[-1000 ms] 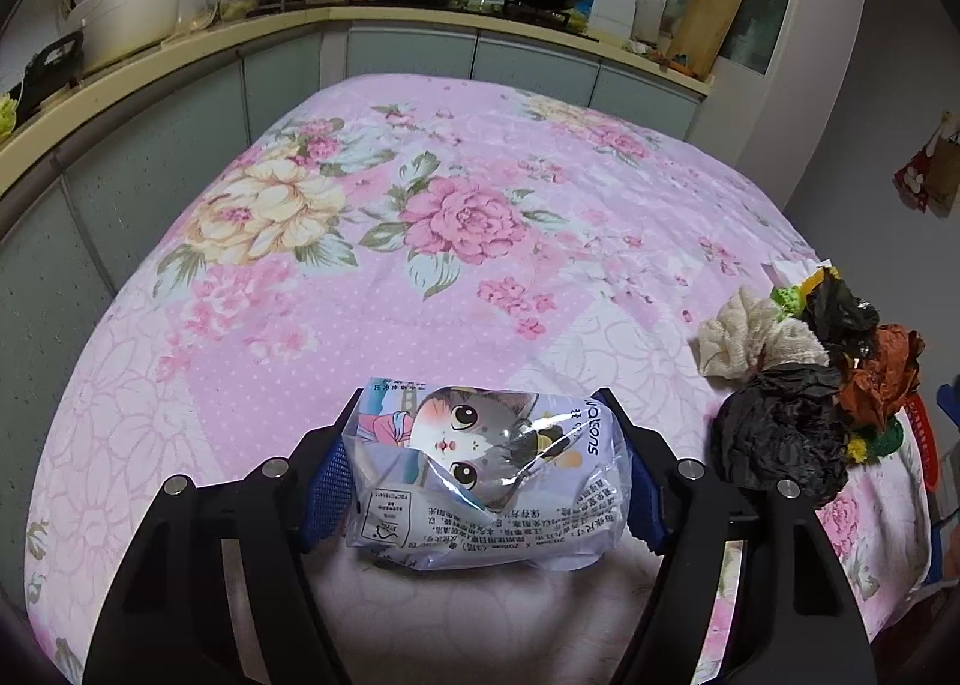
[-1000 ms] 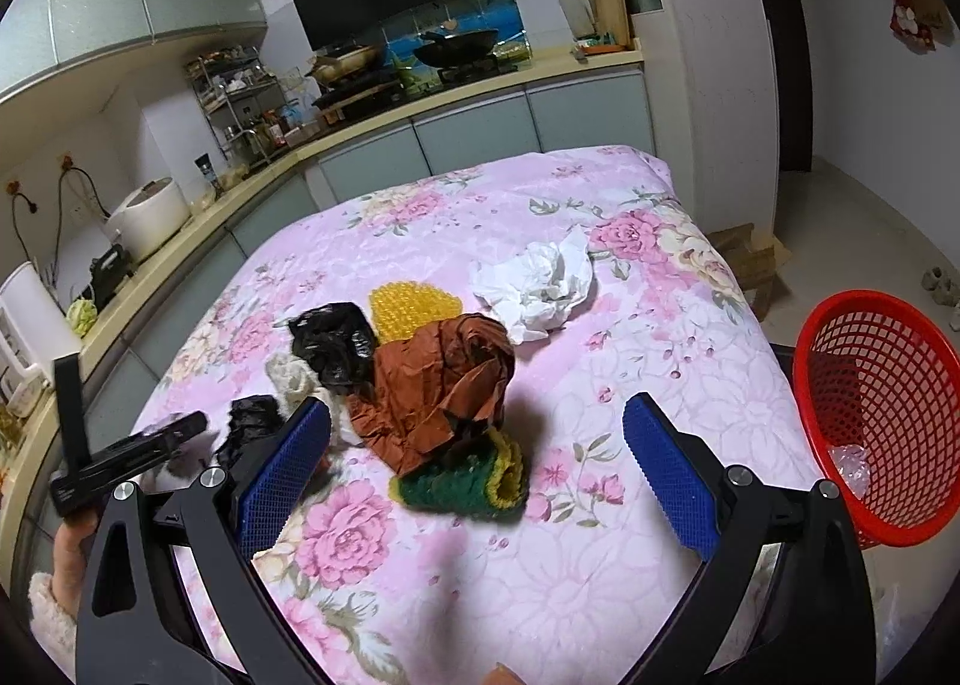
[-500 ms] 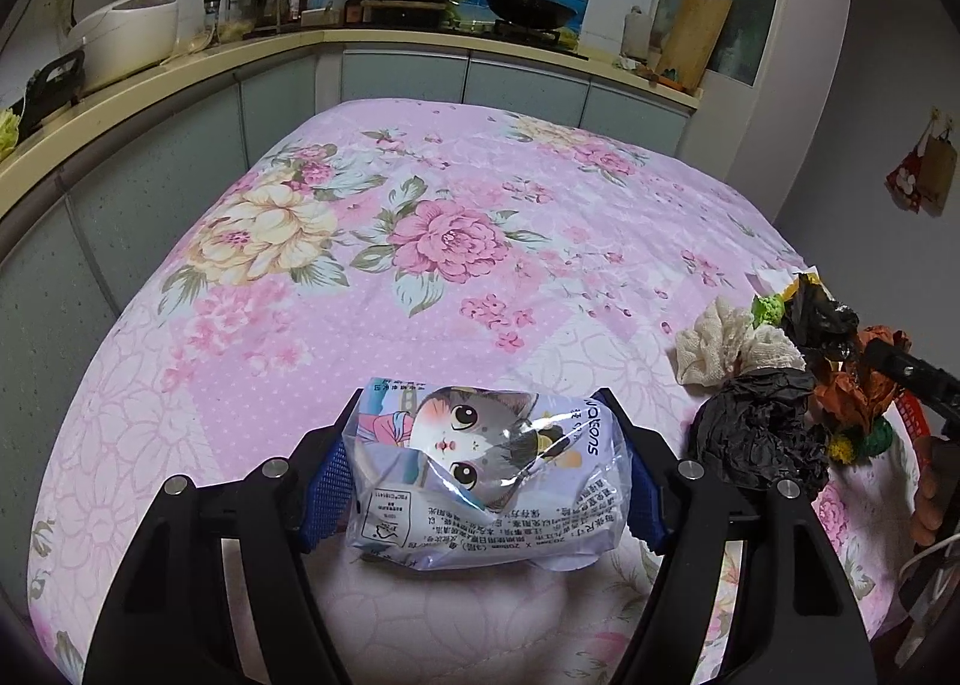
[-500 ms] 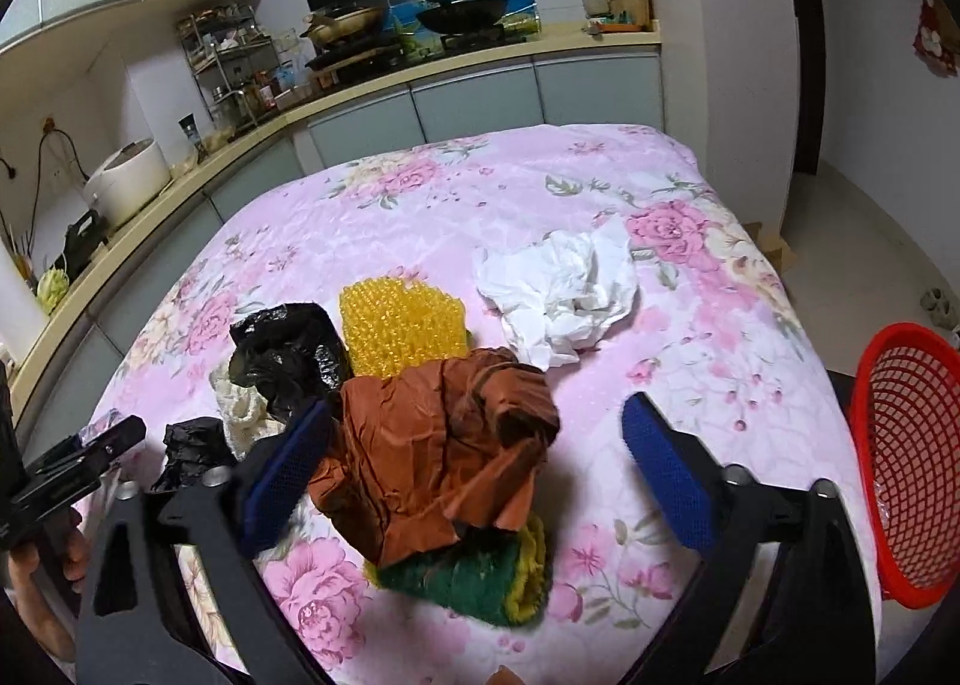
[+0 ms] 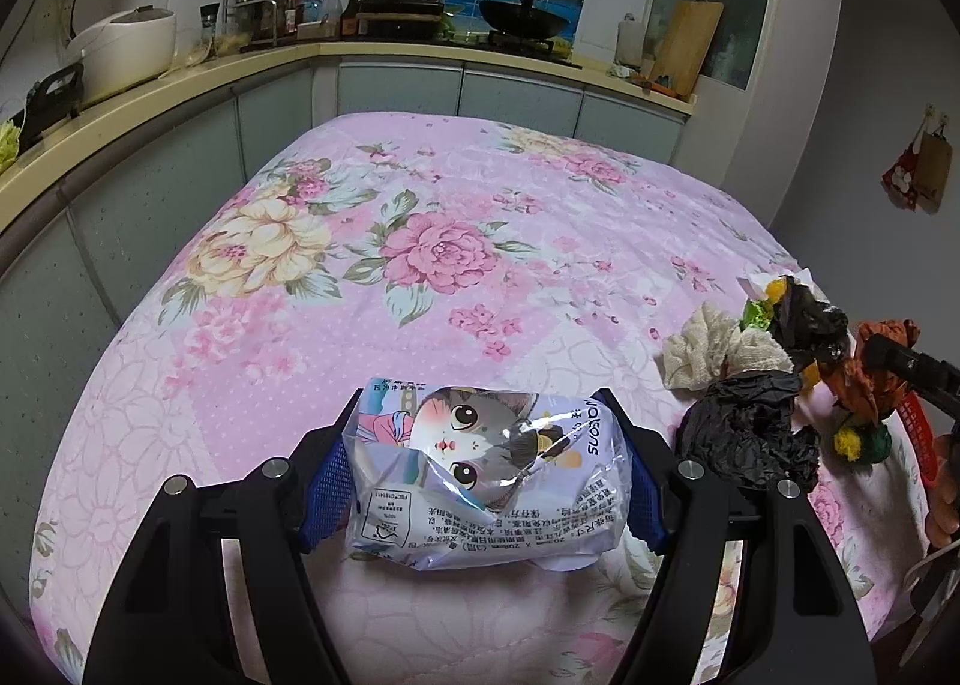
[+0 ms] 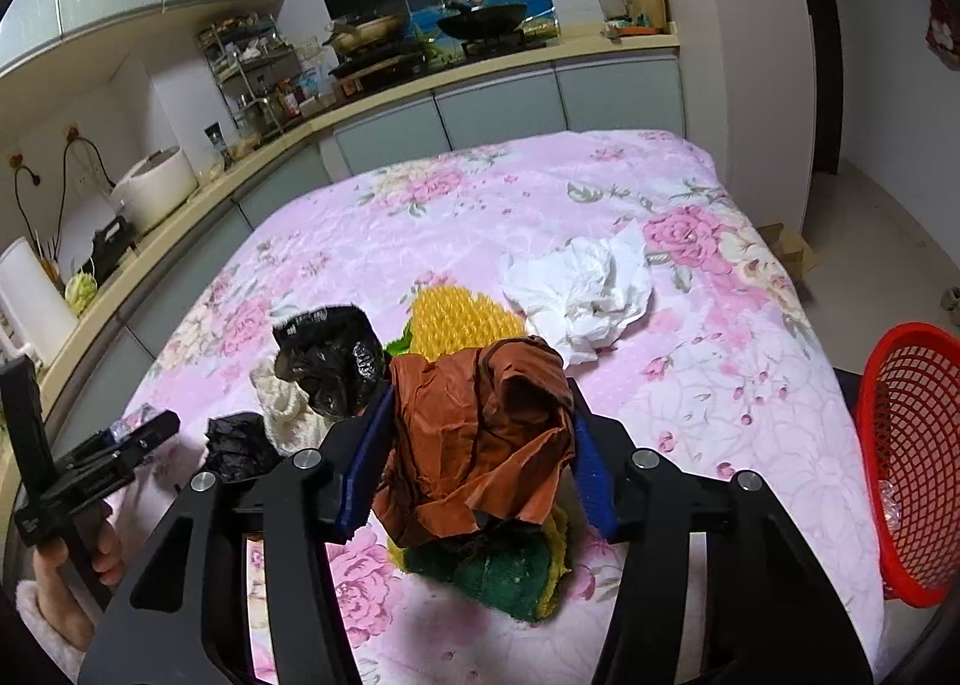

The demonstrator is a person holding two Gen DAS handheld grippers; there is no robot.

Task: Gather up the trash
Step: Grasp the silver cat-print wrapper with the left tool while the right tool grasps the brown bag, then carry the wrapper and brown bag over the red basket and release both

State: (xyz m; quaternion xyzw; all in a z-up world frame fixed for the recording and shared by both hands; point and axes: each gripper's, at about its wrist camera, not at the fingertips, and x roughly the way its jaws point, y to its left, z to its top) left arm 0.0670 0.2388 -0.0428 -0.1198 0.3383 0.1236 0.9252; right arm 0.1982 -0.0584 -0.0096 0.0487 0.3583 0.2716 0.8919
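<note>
Since a second ago the right gripper (image 6: pixel 477 460) has closed in from wide open: its blue pads (image 6: pixel 591 475) now press both sides of the crumpled brown paper (image 6: pixel 480 439), pinching it where before it only straddled the pile. The left gripper (image 5: pixel 486 484) has not changed its hold and still clamps the tissue packet (image 5: pixel 489 481) between its pads, though it has drawn back a little, so the far kitchen counter (image 5: pixel 180 78) shows higher in its view.

The brown paper is a loose, creased wad with darker folds, sitting on top of a green and yellow scrubber (image 6: pixel 510 571) at the near edge of the floral pink cloth (image 6: pixel 480 205). The packet is soft clear plastic printed with a grey and white cat face and small text, lying flat (slightly puffed) near the near edge of the cloth.

Left of the brown paper lie two crumpled black bags (image 6: pixel 330 355) and a cream knitted rag (image 6: pixel 282 403); just beyond it is a yellow bumpy pad (image 6: pixel 456 319), and farther right a white crumpled tissue (image 6: pixel 588 289). A red mesh basket (image 6: pixel 906 445) stands off the right edge of the cloth, well apart from the pile. In the left wrist view the same pile sits at the right edge.
</note>
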